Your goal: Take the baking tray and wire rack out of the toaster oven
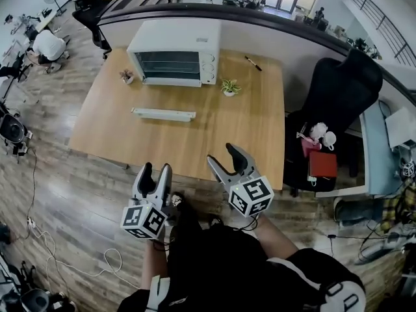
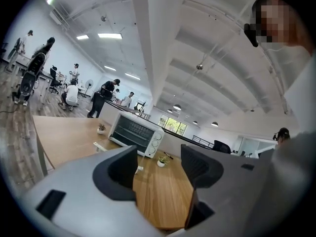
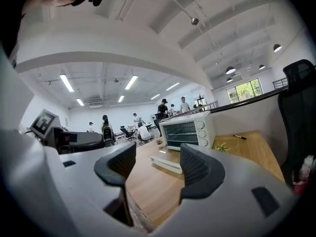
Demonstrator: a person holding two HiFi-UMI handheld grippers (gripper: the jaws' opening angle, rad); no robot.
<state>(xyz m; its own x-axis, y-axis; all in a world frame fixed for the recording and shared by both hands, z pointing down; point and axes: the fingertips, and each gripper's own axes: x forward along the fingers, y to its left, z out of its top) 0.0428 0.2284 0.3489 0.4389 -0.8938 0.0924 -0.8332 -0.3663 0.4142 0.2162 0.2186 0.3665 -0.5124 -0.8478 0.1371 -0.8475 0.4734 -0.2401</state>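
my left tool [image 1: 156,169] and right tool [image 1: 220,153] are both released, empty, near the counter's [image 1: 214,130] front edge. a long white bar [image 1: 162,114] lies crosswise in front of the toaster oven [image 1: 174,60], with a left plant [image 1: 127,76] and right plant [image 1: 229,87] flanking. the oven sits at the counter's far edge, long axis left-to-right, door facing me.

Open table [image 1: 214,142] leads to the toaster oven [image 1: 174,60]; a white bar [image 1: 163,114] lies across the approach, a potted plant [image 1: 229,88] beside.
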